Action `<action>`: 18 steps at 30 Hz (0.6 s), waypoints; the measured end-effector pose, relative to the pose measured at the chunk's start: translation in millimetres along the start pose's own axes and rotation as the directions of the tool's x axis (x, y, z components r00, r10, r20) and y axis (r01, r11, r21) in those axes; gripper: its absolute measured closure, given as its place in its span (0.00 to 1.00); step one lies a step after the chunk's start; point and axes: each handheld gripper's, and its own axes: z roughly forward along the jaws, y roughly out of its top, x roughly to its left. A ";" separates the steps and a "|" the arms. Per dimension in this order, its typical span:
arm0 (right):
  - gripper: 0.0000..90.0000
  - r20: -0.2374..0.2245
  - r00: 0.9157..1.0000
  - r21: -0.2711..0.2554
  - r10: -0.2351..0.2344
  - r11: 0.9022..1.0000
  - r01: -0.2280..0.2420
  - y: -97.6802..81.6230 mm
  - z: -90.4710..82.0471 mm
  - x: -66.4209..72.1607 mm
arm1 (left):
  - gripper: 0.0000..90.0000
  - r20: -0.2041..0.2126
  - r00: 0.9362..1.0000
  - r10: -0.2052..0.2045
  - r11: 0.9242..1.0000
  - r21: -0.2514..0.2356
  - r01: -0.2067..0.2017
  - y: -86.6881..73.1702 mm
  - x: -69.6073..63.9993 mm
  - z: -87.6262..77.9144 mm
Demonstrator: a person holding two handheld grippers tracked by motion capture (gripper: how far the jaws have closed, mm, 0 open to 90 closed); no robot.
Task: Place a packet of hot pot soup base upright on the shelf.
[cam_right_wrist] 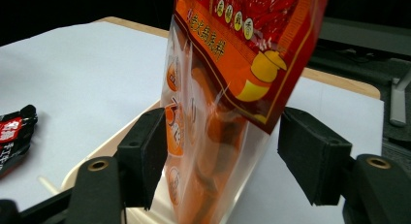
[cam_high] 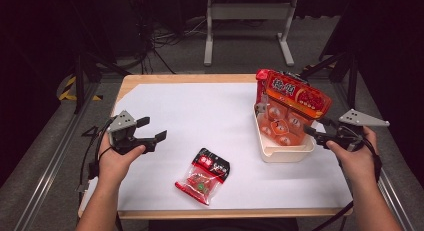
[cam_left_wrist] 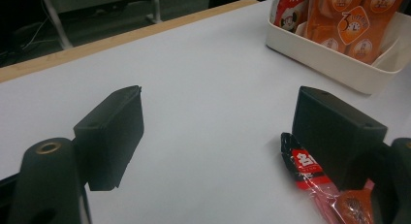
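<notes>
The orange snack bag (cam_high: 294, 108) stands in the white bin (cam_high: 285, 152) at the table's (cam_high: 200, 106) three o'clock side. The right gripper (cam_high: 314, 132) straddles its edge, jaws wide, left jaw touching, not clamped. A red packet (cam_high: 203, 175) lies at six o'clock. The left gripper (cam_high: 152, 131) hovers at nine o'clock, spread, empty.

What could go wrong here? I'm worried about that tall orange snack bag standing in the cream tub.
The right gripper is open around the tall orange snack bag; closing may crush its contents or tip it over the cream plastic tub. The left gripper, open, could snag the small red-and-black packet beside its jaw.
</notes>
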 end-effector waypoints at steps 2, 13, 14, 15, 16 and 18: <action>0.40 -0.001 1.000 -0.003 0.002 1.000 -0.002 0.1 -5.4 1.8 | 0.22 0.002 1.000 0.001 1.000 0.005 -0.001 -0.1 -0.3 0.9; 0.39 -0.022 0.999 -0.024 -0.037 0.999 0.037 1.0 -29.5 22.1 | 0.22 0.013 1.000 0.000 1.000 0.018 0.000 -0.8 -3.4 6.1; 0.39 -0.046 0.997 -0.029 -0.054 0.998 0.053 2.5 -30.8 26.9 | 0.22 0.012 1.000 0.007 1.000 0.019 -0.008 -0.6 -3.4 6.5; 0.39 -0.061 0.996 -0.030 -0.063 0.998 0.061 3.5 -31.2 29.5 | 0.22 0.017 1.000 0.005 1.000 0.022 -0.006 -0.5 -4.3 7.2; 0.39 -0.091 0.993 -0.033 -0.075 0.997 0.072 4.9 -31.3 34.0 | 0.22 0.019 1.000 0.007 1.000 0.021 -0.007 -0.3 -4.6 7.6; 0.38 -0.130 0.988 -0.032 -0.083 0.996 0.080 6.0 -30.8 40.2 | 0.22 0.023 1.000 0.006 1.000 0.021 -0.006 -0.1 -5.9 8.4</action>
